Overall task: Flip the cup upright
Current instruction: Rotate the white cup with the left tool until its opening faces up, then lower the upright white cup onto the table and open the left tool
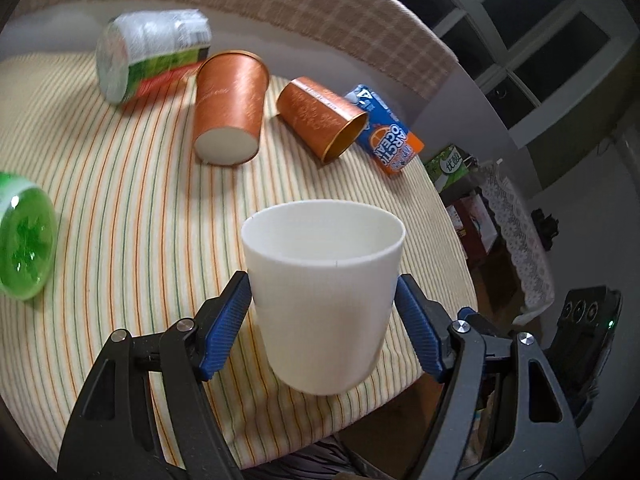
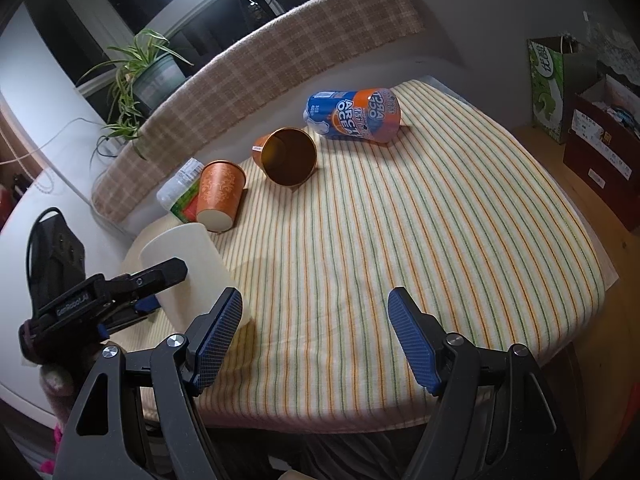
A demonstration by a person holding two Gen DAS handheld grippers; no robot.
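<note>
My left gripper (image 1: 323,292) is shut on a white cup (image 1: 324,292), mouth up and tilted slightly, just above the striped tablecloth (image 1: 132,216) near its front edge. The cup (image 2: 188,268) and the left gripper (image 2: 152,284) also show at the left of the right wrist view. Two orange paper cups lie on their sides further back: one (image 1: 230,108) with its white base toward me, one (image 1: 320,118) with its mouth toward the right. My right gripper (image 2: 316,328) is open and empty above the cloth's front part.
A blue-orange can (image 1: 390,136) lies by the right orange cup. A clear bottle with a green label (image 1: 148,52) lies at the back left, a green bottle (image 1: 24,236) at the left edge. A plaid-covered sofa back (image 2: 260,52), a potted plant (image 2: 148,72) and boxes (image 2: 600,152) surround the table.
</note>
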